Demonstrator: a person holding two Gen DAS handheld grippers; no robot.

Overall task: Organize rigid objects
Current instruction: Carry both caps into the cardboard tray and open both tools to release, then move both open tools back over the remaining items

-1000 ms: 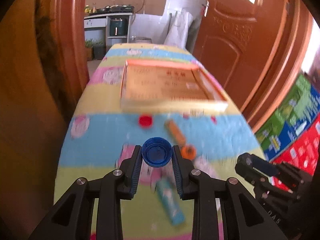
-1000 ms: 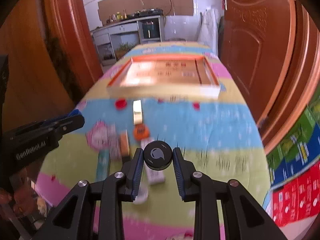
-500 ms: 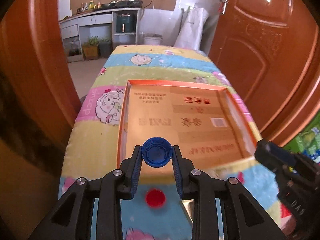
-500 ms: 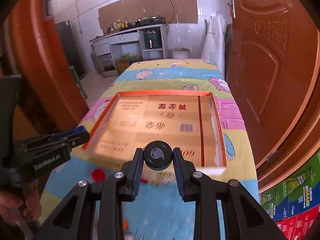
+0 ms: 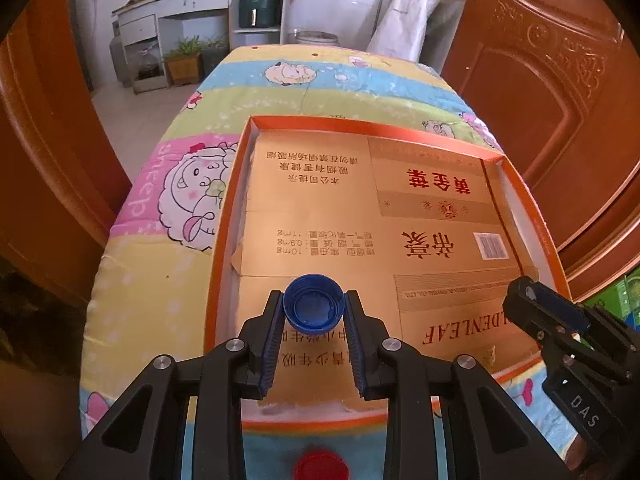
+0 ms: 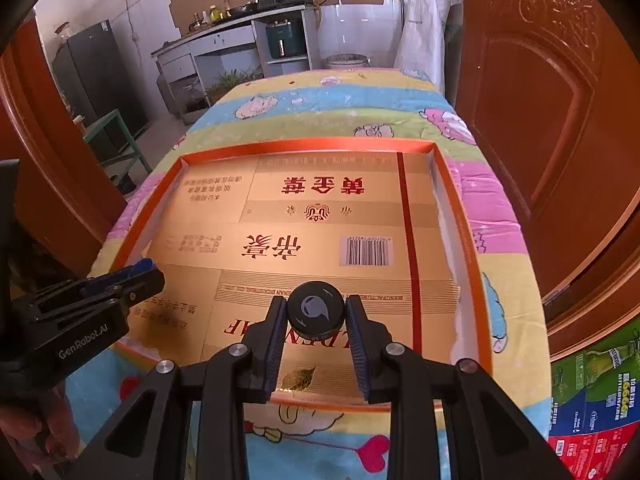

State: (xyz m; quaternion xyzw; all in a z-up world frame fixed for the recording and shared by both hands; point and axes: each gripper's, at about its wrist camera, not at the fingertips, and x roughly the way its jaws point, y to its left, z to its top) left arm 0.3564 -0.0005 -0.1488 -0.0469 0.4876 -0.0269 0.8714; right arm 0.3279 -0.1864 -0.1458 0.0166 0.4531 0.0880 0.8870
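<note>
Right now my left claw (image 5: 314, 310) is clamped on a blue bottle cap (image 5: 314, 307), its hollow side facing the camera, held at the lower centre of the left wrist view. My right claw (image 6: 316, 316) is clamped on a black round lid (image 6: 316, 313) with a pale mark on its face, at the lower centre of the right wrist view. Both pieces hang over the near part of the shallow orange-rimmed tray (image 5: 228, 200), whose floor is lined with flattened gold cardboard (image 6: 320, 248) printed with red characters and a barcode. I cannot tell whether either piece touches the lining yet.

I judge this to be the placing step: both items are carried to the tray and not released. Next I would lower each claw until its piece sits on the cardboard, then part the fingers and draw back, keeping the two claws apart, since the right one shows at the lower right of the left view and the left one at the left edge of the right view.

The tray rests on a surface covered by a cartoon-sheep quilt (image 5: 192, 184). A red cap (image 5: 320, 466) lies on the quilt at the bottom of the left view, outside the tray and yet to be collected. Brown doors (image 6: 540, 120) flank the sides. The tray floor looks bare, so nothing blocks the drop.
</note>
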